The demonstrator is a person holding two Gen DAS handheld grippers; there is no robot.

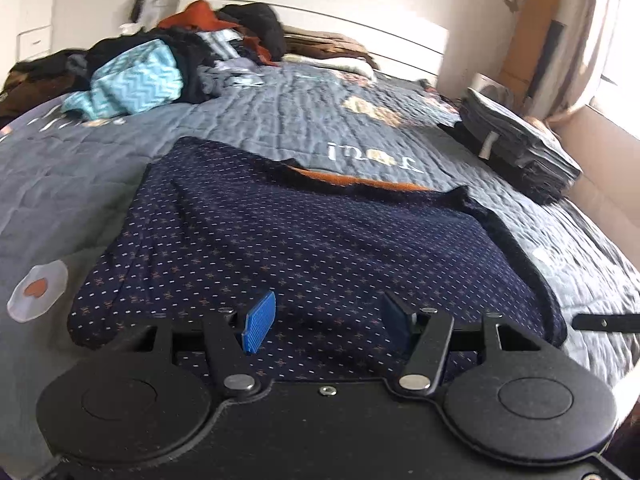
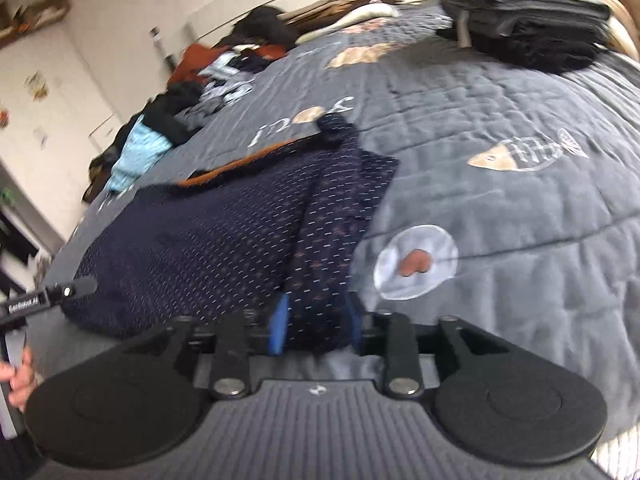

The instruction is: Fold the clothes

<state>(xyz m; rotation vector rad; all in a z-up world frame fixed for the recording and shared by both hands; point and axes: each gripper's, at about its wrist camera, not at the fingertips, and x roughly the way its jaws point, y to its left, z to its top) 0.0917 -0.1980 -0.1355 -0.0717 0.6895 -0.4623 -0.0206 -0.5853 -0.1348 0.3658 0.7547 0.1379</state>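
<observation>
— Where is the garment lying?

— The navy patterned garment (image 1: 304, 248) is spread on the grey quilted bedspread (image 1: 80, 184), filling the middle of my left wrist view. An orange lining edge (image 1: 360, 179) shows along its far side.

— And your left claw?

— My left claw (image 1: 326, 322) hangs released at the lower centre, its blue pads (image 1: 260, 322) apart over the near hem, pinching nothing.

— The right one?

— In the right wrist view a fold of the navy garment (image 2: 316, 280) runs down between the pads of my right claw (image 2: 318, 326) at lower centre. The picture is blurred, so I cannot tell whether the pads press on it.

— What else is on the bed?

— A pile of unfolded clothes (image 1: 160, 68) at the upper left of the left view, and a stack of folded dark clothes (image 1: 520, 144) at the right edge. A hand (image 2: 18, 376) shows at the lower left of the right view.
</observation>
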